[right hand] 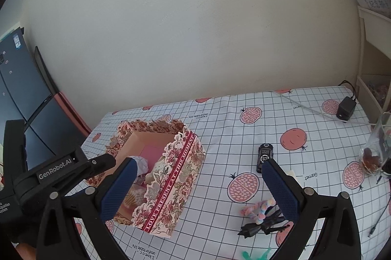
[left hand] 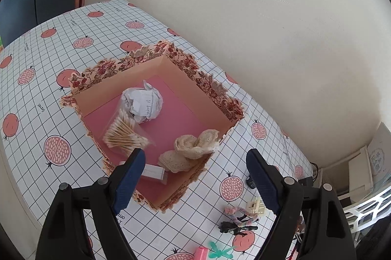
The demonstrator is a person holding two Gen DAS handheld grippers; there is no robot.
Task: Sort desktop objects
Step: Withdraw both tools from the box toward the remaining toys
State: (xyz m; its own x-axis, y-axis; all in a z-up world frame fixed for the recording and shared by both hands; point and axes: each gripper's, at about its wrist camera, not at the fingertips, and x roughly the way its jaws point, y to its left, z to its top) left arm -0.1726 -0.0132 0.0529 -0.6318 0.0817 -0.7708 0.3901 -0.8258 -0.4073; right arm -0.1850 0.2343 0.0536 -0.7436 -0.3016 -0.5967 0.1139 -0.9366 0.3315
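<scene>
The left gripper [left hand: 195, 177] hangs above the near edge of the floral box [left hand: 215, 89], its blue-padded fingers [left hand: 129, 179] spread wide with nothing between them. The box stands open on the table [left hand: 48, 52], which wears a white grid cloth printed with pomegranates. Inside, on the pink floor, lie a crumpled paper ball [left hand: 143, 101], a clear bag of cotton swabs [left hand: 123, 134] just beside it, a cream knitted piece [left hand: 195, 142] against the near right wall, and a small pale box [left hand: 152, 172] partly hidden behind the left finger.

The right gripper [right hand: 198, 186] is spread too and holds nothing — its left finger shows in front of the box, its right finger [right hand: 281, 189] over the loose things on the cloth. From this side the box front [right hand: 176, 177] shows a red band with white lettering.

Still out on the table, to the right of the box: a pastel braided hair tie [left hand: 238, 213] touching a black hair clip [left hand: 234, 227], a cream claw clip [left hand: 255, 206] just beside them, and at the picture's bottom edge a green clip [left hand: 221, 251] and a pink item [left hand: 201, 254] (cut off by the frame). In the right wrist view a black key fob [right hand: 264, 157] lies farther back, a black power adapter [right hand: 345, 108] with its cable near the far right corner, and a glass [right hand: 377, 150] at the right edge.
</scene>
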